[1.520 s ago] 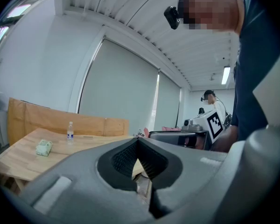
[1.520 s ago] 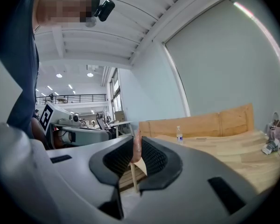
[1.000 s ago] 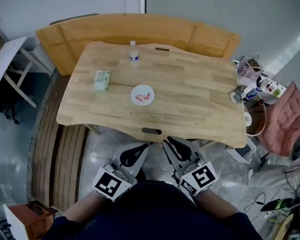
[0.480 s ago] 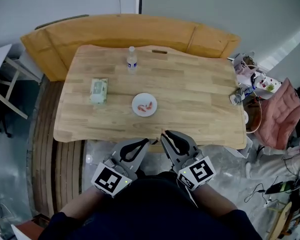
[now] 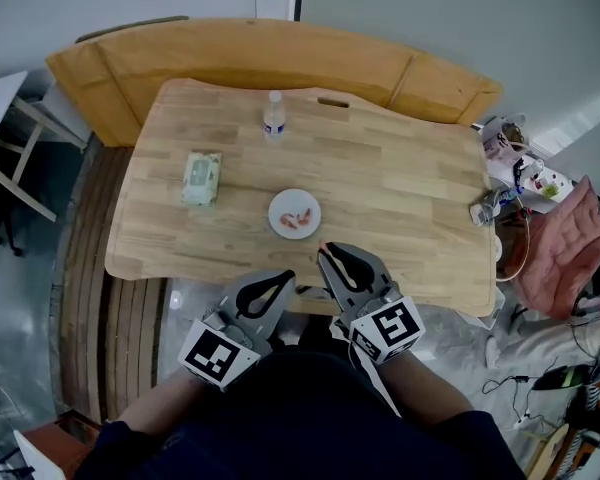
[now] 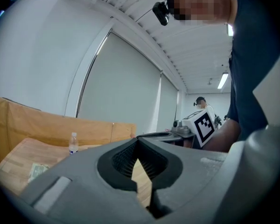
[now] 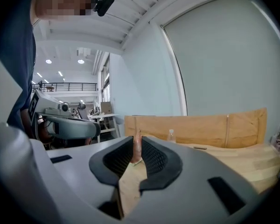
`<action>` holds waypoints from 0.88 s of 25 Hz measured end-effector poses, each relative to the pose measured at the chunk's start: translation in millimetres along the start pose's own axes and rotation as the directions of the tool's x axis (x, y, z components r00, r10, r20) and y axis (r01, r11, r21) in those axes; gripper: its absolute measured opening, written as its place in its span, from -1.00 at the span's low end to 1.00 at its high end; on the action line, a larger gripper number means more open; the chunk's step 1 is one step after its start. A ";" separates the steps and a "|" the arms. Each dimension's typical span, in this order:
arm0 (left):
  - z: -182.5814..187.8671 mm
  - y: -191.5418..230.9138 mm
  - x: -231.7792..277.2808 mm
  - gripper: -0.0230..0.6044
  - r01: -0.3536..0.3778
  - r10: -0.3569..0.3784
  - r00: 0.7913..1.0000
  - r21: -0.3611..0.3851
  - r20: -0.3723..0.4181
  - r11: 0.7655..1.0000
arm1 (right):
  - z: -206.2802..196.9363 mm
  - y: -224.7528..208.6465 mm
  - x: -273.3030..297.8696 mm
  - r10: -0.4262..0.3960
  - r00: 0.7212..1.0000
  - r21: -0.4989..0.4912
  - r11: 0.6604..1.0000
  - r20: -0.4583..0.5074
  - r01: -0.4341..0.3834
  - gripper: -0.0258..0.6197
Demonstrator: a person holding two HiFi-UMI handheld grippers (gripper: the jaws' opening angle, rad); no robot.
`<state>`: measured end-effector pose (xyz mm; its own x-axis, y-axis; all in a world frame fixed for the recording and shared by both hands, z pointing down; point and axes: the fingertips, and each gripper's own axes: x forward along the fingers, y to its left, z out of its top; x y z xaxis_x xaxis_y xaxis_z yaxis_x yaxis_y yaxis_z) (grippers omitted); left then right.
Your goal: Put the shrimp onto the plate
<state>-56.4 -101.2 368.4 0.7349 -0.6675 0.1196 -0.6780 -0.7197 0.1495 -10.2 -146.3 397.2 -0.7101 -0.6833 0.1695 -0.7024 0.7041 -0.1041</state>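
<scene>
Two grippers are held side by side at the near edge of the wooden table (image 5: 400,188). The left gripper (image 5: 285,277) has its jaws pressed together at the tips, with nothing between them. The right gripper (image 5: 323,249) pinches a slim pink shrimp (image 7: 136,149) upright between its jaw tips, and those tips reach just past the table edge, near the plate (image 5: 280,205) but not over it. The small white plate sits just beyond the grippers with more pink shrimps (image 5: 300,218) lying on it. Farther left on the table lies a pale green packet (image 5: 201,176). Near the far edge stands a clear bottle (image 5: 273,118), upright. Behind the table runs a curved wooden bench (image 5: 280,53).
</scene>
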 end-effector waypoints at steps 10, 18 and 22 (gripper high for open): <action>-5.1 19.6 27.1 -0.92 -0.126 0.125 0.992 -0.036 -0.016 0.991 | -43.1 -50.4 45.0 0.084 0.990 -0.039 0.995 -0.116 -0.090 -0.73; -8.3 39.7 37.0 -0.91 -0.203 0.202 0.979 -0.058 -0.019 0.977 | -81.5 -74.8 94.8 0.123 0.968 -0.101 0.984 -0.219 -0.148 -0.73; -8.5 46.9 39.0 -0.91 -0.227 0.226 0.974 -0.063 -0.022 0.972 | -108.6 -86.7 120.6 0.125 0.948 -0.126 0.978 -0.293 -0.168 -0.73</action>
<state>-59.3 -159.4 388.4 0.5627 -0.8085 0.1723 -0.8250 -0.5359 0.1795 -29.7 -268.7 533.1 -0.7466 -0.5033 0.4351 -0.5617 0.8273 -0.0068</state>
